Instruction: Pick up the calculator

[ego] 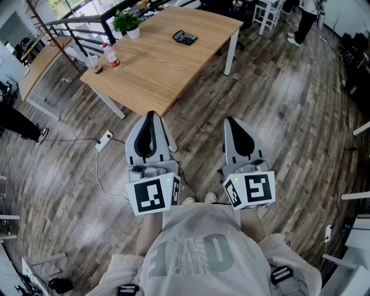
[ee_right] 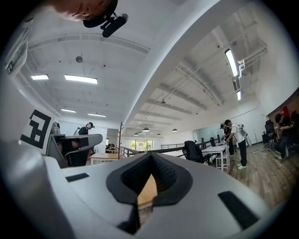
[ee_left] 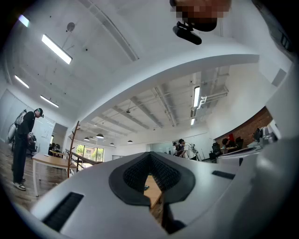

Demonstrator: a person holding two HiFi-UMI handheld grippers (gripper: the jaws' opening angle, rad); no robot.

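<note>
The black calculator [ego: 185, 37] lies flat on the far part of a light wooden table [ego: 167, 63], well ahead of both grippers. My left gripper [ego: 151, 114] and right gripper [ego: 231, 121] are held side by side close to my body, over the wooden floor short of the table's near corner. Both point towards the table with their jaws together and nothing between them. In the left gripper view the left gripper [ee_left: 150, 155] shows only a sliver of tabletop [ee_left: 152, 193] under its closed tips. The right gripper [ee_right: 150, 156] shows the same sliver of table [ee_right: 147, 191].
On the table's left side stand a potted plant [ego: 127, 24], a bottle [ego: 111, 56] and a glass [ego: 94, 63]. A power strip [ego: 104, 140] with its cable lies on the floor by the left gripper. A person [ego: 303, 20] stands beyond a white stool [ego: 267, 13].
</note>
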